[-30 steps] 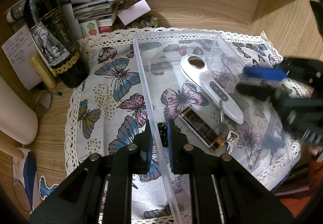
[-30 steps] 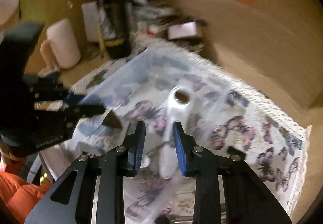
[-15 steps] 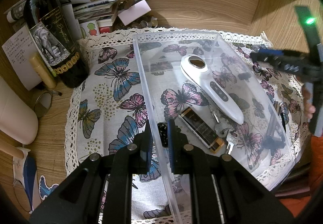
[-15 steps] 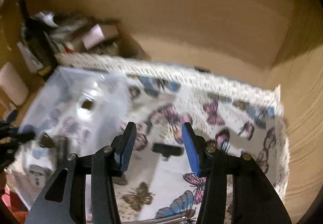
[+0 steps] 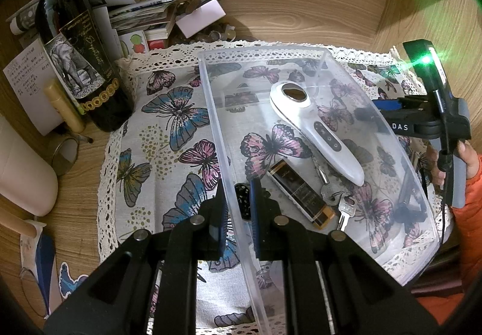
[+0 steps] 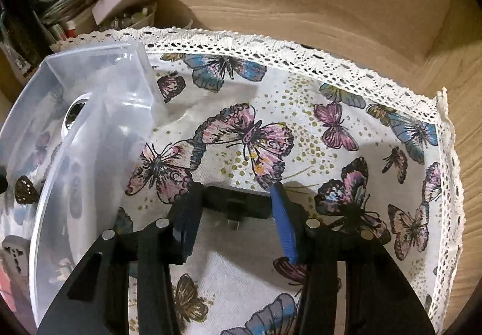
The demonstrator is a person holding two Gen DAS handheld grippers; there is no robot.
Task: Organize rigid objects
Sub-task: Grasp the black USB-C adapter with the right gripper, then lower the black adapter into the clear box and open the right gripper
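A clear plastic box [image 5: 271, 48] lies on a butterfly cloth [image 5: 168, 124]. In it are a white handheld device [image 5: 313, 130], a dark case with a gold end [image 5: 298, 193], keys [image 5: 334, 199] and a small black piece [image 5: 242, 202]. My left gripper [image 5: 238, 187] is shut on the box's near left wall. To the right of the box [image 6: 99, 130], my right gripper [image 6: 235, 187] hangs low over the cloth. Its jaws are closing around a small black adapter-like piece [image 6: 238, 202] that lies between the fingers; no clear press shows. The right gripper [image 5: 376, 110] also shows beyond the box's right wall.
A dark wine bottle [image 5: 75, 63], a cream tube [image 5: 63, 109] and a pile of papers and small boxes [image 5: 141, 12] crowd the back left. A white cylinder [image 5: 21, 166] lies at the left. Wooden walls close off the back and right. A white plug adapter [image 6: 15, 253] sits low left.
My right gripper has swung from above the box to the cloth on its right and sunk around the black piece, with jaws wider than a second ago. The left gripper has not moved.
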